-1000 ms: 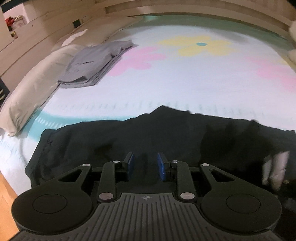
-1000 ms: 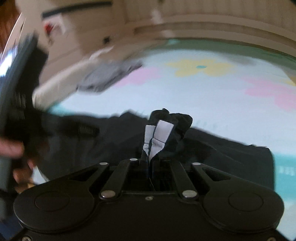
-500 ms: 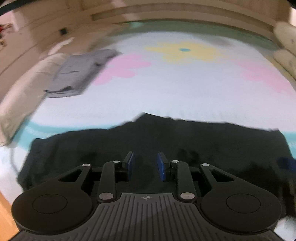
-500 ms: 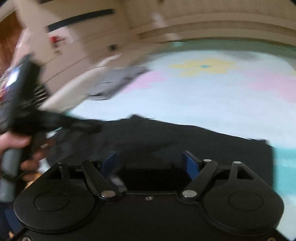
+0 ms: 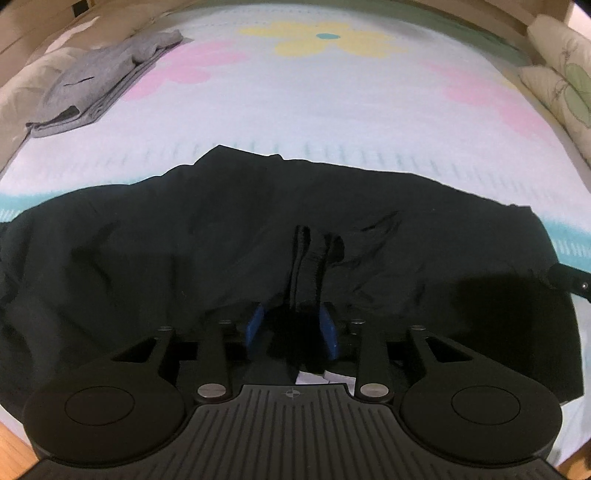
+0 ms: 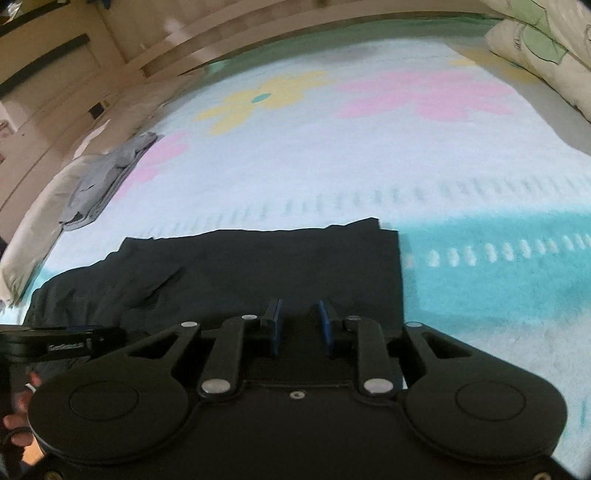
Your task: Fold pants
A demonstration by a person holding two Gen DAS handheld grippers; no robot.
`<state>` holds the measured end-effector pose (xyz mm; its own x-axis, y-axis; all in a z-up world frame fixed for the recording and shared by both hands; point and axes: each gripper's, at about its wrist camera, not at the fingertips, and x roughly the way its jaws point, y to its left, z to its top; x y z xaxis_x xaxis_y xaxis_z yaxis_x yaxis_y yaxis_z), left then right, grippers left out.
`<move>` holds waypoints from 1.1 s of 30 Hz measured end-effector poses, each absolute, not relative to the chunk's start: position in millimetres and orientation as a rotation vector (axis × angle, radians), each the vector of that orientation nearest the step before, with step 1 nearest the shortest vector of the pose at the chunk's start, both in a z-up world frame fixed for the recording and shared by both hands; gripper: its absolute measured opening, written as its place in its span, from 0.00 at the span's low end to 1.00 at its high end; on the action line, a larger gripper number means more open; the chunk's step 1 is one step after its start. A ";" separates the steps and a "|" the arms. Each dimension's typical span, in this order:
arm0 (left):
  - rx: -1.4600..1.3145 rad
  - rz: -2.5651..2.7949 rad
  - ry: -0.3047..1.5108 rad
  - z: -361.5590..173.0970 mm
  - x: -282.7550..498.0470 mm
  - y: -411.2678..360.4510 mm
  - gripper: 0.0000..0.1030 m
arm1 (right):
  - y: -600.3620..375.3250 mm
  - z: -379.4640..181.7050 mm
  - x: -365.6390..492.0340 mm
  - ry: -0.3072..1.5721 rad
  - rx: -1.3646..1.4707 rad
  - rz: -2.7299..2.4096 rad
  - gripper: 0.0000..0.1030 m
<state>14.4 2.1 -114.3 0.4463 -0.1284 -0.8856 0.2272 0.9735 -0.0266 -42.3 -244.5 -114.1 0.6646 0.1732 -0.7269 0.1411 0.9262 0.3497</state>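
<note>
The black pants (image 5: 229,236) are spread across the bed (image 5: 332,122). A ridge of waistband sits between the left tongs (image 5: 291,326), whose jaws are opening, so it could slip free. The right tongs (image 6: 298,325), closing, hold nothing; a shallow pinch could take only one layer.

Black pants (image 5: 221,236), spread flat across the flowered bedspread, lightly wrinkled, a ribbed fold bunched upright at the near edge

flower-print bedspread (image 5: 332,103), wood-panel wall (image 6: 229,33), pillows (image 5: 561,70) along edges.
</note>
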 end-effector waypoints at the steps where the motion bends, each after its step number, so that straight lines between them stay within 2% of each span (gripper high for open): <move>1: 0.090 -0.231 1.086 -113.2 13.3 2.8 0.32 | -244.0 -112.8 -41.1 0.848 0.394 0.024 0.34; 4: 0.076 -0.274 1.063 -105.5 5.8 2.0 0.33 | -242.5 -108.8 -43.4 0.839 0.378 0.040 0.34; 6: 0.095 -0.302 1.034 -102.5 -0.9 -1.7 0.42 | -240.1 -107.7 -42.1 0.837 0.391 0.047 0.34; 8: 0.130 -0.319 1.026 -105.9 -4.2 -7.8 0.44 | -240.4 -105.8 -43.1 0.834 0.400 0.059 0.34; 13: 0.203 -0.297 1.061 -118.9 -5.2 -15.3 0.44 | -234.8 -101.2 -44.5 0.825 0.377 0.073 0.34; 26: 0.250 -0.228 0.955 -107.5 -13.7 -7.6 0.48 | -234.0 -95.6 -44.9 0.809 0.379 0.098 0.36; 29: 0.223 -0.218 0.938 -103.5 -13.0 -2.0 0.48 | -235.4 -95.9 -46.1 0.806 0.389 0.097 0.51; 33: 0.212 -0.229 0.944 -104.6 -13.1 -0.5 0.49 | -236.5 -95.4 -46.5 0.802 0.389 0.096 0.52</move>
<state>-13.1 -0.5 -104.6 0.5654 -0.1012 -0.8186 0.2857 0.9551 0.0792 -46.5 -236.5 -95.4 0.6953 0.2293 -0.6811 0.0623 0.9249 0.3751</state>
